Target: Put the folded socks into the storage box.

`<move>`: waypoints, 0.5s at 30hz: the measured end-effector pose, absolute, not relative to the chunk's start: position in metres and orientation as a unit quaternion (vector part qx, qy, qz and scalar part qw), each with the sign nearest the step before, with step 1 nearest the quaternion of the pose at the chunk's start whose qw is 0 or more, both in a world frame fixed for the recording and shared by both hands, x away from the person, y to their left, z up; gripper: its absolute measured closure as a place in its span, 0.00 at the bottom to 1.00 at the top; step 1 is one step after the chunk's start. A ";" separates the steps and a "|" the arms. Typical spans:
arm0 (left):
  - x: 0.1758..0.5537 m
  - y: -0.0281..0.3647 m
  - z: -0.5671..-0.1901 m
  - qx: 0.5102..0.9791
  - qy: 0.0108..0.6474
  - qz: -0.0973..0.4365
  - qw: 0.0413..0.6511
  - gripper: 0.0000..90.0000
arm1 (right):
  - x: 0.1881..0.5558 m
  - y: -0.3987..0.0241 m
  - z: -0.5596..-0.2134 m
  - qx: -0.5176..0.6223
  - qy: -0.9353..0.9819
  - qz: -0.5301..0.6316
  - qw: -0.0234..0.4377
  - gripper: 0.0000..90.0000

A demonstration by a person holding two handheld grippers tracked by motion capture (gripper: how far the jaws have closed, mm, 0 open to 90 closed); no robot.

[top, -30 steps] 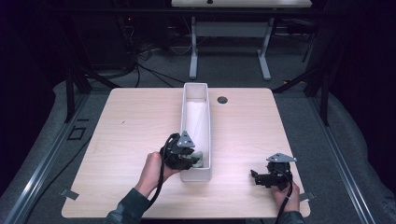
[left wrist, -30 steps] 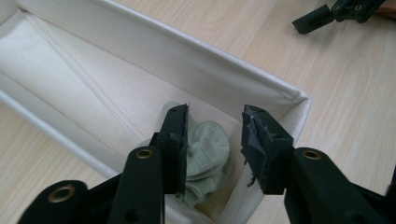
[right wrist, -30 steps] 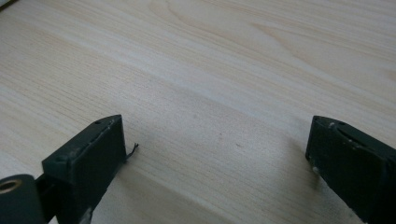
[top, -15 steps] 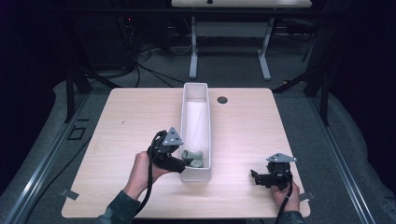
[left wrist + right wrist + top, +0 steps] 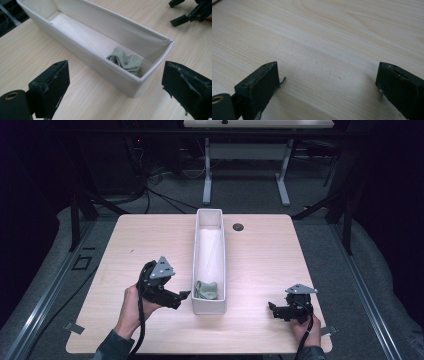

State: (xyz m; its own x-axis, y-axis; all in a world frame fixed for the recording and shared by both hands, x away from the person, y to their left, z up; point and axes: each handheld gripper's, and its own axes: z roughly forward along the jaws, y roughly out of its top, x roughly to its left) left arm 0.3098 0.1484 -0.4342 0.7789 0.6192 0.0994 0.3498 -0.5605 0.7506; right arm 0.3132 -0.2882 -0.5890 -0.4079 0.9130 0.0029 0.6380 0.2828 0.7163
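A long white bin (image 5: 209, 265) stands lengthwise in the middle of the wooden table. A crumpled green cloth (image 5: 206, 290) lies in its near end, loose on the bin's floor. My left gripper (image 5: 182, 296) is open just left of that end, jaws pointing at the bin wall with nothing between them. In the left gripper view the cloth (image 5: 126, 61) sits inside the bin (image 5: 107, 37), beyond my wide-open left gripper (image 5: 117, 92). My right gripper (image 5: 272, 309) rests open near the table's front right. In its own view the right gripper (image 5: 328, 82) frames bare wood.
A small black round grommet (image 5: 238, 226) sits in the table (image 5: 280, 255) top behind the bin on the right. The far part of the bin holds nothing. The other gripper (image 5: 192, 12) shows beyond the bin in the left gripper view. Dark floor surrounds the table.
My left gripper has drawn back leftward from over the bin's near end to the table beside it. The green cloth now lies uncovered in the bin. The right gripper has stayed put.
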 end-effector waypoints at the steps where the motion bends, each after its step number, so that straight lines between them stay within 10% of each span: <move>1: 0.309 0.153 -0.434 0.863 0.282 0.182 0.378 0.07 | 0.313 -0.288 -0.589 0.502 0.772 0.329 0.210 0.05; 15: 0.295 0.216 -0.452 0.840 0.339 0.199 0.374 0.00 | 0.313 -0.288 -0.589 0.502 0.773 0.326 0.210 0.05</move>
State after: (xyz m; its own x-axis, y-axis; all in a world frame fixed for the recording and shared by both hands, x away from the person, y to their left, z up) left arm 0.2949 0.2158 -0.4521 0.6919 0.7175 0.0801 0.4202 -0.4904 0.7635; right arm 0.3130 -0.2881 -0.5889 -0.4074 0.9133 0.0025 0.6387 0.2829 0.7156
